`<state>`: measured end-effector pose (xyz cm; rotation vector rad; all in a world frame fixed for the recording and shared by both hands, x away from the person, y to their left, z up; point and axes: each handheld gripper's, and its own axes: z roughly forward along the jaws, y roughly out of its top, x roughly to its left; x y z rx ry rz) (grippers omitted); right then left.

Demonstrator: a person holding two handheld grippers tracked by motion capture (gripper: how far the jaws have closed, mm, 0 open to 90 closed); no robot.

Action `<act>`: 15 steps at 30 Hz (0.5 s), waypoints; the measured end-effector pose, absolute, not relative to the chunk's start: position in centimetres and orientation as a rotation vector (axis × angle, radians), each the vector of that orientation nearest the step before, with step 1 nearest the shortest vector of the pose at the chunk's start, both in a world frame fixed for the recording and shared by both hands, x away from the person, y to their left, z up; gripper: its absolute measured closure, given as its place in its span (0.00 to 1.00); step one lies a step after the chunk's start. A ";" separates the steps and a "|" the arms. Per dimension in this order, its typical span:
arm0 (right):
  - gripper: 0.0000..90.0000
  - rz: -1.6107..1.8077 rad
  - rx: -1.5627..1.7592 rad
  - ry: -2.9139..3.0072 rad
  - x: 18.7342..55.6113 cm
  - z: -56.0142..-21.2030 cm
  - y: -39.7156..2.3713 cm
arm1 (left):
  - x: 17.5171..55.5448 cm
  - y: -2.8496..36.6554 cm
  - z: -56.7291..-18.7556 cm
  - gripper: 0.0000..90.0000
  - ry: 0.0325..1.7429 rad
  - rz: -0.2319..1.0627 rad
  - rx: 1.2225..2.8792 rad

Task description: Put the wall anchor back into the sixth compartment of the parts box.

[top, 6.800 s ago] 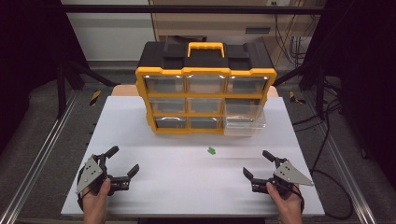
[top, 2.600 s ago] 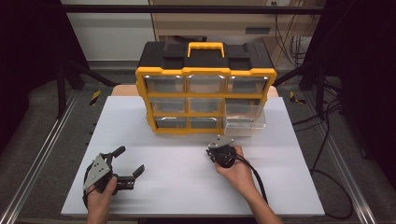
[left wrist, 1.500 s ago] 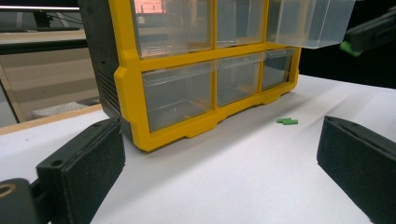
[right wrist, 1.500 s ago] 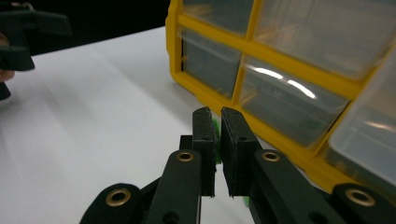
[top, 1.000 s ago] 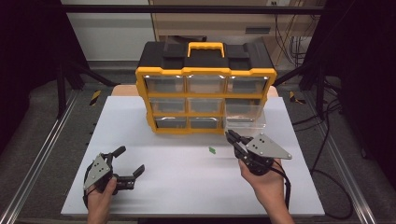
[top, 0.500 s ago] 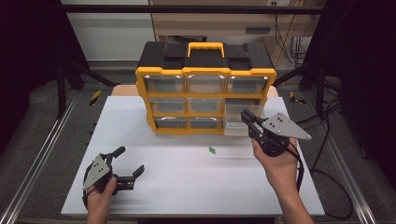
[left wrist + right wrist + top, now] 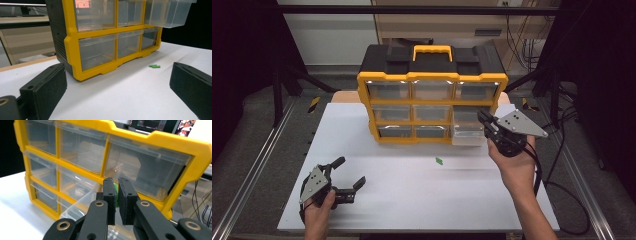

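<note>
White table (image 7: 377, 125): yellow-and-black drawer organizer (image 7: 432, 95) at the far middle, its lower right clear drawer (image 7: 468, 134) pulled out. Your right gripper (image 7: 116, 197), above that drawer, pinches a small green piece (image 7: 115, 195). Second green piece (image 7: 438, 160) lies on the table. Your left gripper (image 7: 346, 176) rests near-left, jaws wide, empty.

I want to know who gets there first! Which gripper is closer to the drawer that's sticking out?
The right. The right gripper hovers just beside the open drawer, by its right end. The left gripper sits far off, near the table's front left corner.
</note>
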<state>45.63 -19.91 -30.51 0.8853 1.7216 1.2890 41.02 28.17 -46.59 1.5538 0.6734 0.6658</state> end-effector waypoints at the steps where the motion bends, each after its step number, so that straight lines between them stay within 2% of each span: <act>1: 0.94 1.291 0.893 1.719 45.8 -30.5 -20.0 | 41.0 28.2 -46.6 0.01 0.674 0.667 1.553; 15: 0.94 1.325 0.960 1.708 46.6 -30.5 -20.6 | 41.0 28.3 -46.6 0.01 0.676 0.668 1.551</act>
